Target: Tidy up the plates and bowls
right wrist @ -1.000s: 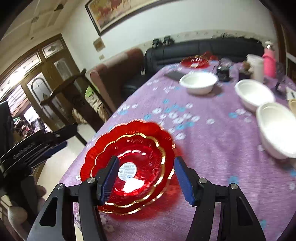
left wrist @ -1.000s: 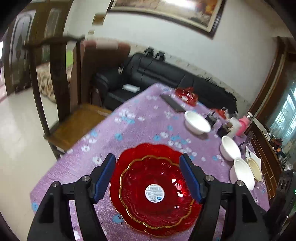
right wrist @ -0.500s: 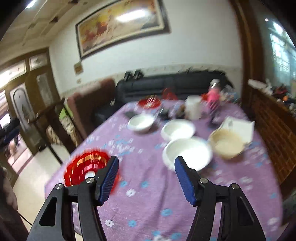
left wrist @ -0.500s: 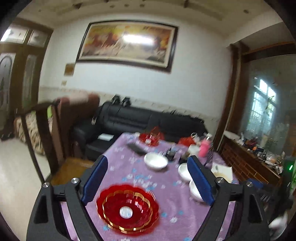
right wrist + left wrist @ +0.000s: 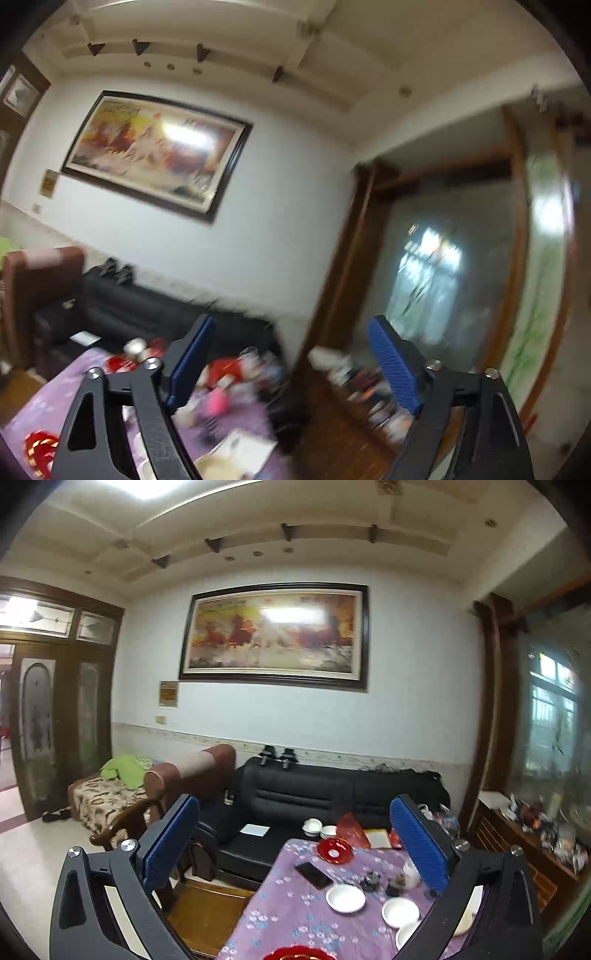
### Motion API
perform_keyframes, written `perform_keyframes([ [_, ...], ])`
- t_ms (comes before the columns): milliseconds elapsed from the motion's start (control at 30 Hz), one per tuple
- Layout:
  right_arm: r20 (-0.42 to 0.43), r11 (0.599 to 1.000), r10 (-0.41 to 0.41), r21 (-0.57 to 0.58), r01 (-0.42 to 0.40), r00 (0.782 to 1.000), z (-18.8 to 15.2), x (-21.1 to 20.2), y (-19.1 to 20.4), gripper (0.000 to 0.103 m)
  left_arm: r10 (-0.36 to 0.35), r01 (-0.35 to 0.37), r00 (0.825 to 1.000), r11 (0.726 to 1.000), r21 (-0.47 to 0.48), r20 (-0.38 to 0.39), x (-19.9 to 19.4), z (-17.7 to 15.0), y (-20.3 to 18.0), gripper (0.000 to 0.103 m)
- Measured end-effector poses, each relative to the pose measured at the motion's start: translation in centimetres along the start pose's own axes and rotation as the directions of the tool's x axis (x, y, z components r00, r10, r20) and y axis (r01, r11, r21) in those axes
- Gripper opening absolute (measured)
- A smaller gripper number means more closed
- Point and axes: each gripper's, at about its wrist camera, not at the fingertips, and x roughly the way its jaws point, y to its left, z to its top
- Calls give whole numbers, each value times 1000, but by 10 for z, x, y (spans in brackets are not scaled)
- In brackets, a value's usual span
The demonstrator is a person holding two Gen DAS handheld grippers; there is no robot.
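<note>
My left gripper (image 5: 295,843) is high above the table, pointing level at the far wall; its jaws are opening with nothing between them. Far below, the purple table (image 5: 280,904) carries the stacked red plates (image 5: 295,954) at the view's bottom edge, three white bowls (image 5: 345,897) to the right, and a small red plate (image 5: 334,849) at the far end. My right gripper (image 5: 291,365) is also raised and empty, its jaws opening. The right wrist view is blurred; the red plates (image 5: 38,452) show at its lower left and a beige bowl (image 5: 218,469) at its bottom.
A wooden chair (image 5: 207,904) stands at the table's left side, with a black sofa (image 5: 314,805) behind. A dark phone (image 5: 314,874), small cups and a pink bottle (image 5: 216,404) crowd the far end. A cluttered wooden sideboard (image 5: 524,849) runs along the right.
Both grippers have lifted far up from the red plates and tipped level. Both jaws have spread wider. The plates have dropped to the bottom edges of the views.
</note>
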Motion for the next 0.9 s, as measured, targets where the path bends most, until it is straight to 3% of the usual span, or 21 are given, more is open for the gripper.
perform_keyframes([
  [67,-3,999,-29,30,29,1000,21,9,-7,93,9,-9,1000,1000,4,-22,12,17,2,103],
  [133,-39,998,13,57,-11,999,22,20,-2,94,-10,11,999,1000,17,-43,21,16,4,103],
  [267,-82,984,154,100,-146,985,-27,58,41,100,-83,84,991,996,3,-106,48,-27,3,103],
  [333,-101,984,165,83,-157,981,-54,70,63,100,-133,134,980,991,-2,-150,66,-59,-2,103],
  [433,-152,962,261,120,-244,953,-103,96,92,101,-205,202,957,979,-38,-205,92,-107,-8,103],
  [533,-234,923,377,177,-342,896,-156,125,118,101,-288,261,916,956,-131,-280,124,-152,-12,103],
  [600,-296,881,470,210,-423,832,-194,145,141,101,-320,280,891,946,-165,-323,145,-180,-18,103],
  [667,-333,859,512,202,-470,792,-229,157,163,100,-335,287,875,941,-182,-350,164,-207,-24,103],
  [733,-357,843,536,183,-506,765,-256,167,184,100,-322,274,870,945,-177,-373,185,-233,-30,103],
  [767,-380,830,553,177,-528,741,-275,171,196,100,-315,270,871,948,-170,-377,195,-242,-33,103],
  [867,-431,788,608,222,-574,667,-311,189,221,100,-255,224,890,967,-124,-379,219,-266,-40,103],
  [900,-438,780,618,237,-579,653,-318,193,225,100,-237,213,895,971,-105,-379,224,-271,-42,103],
])
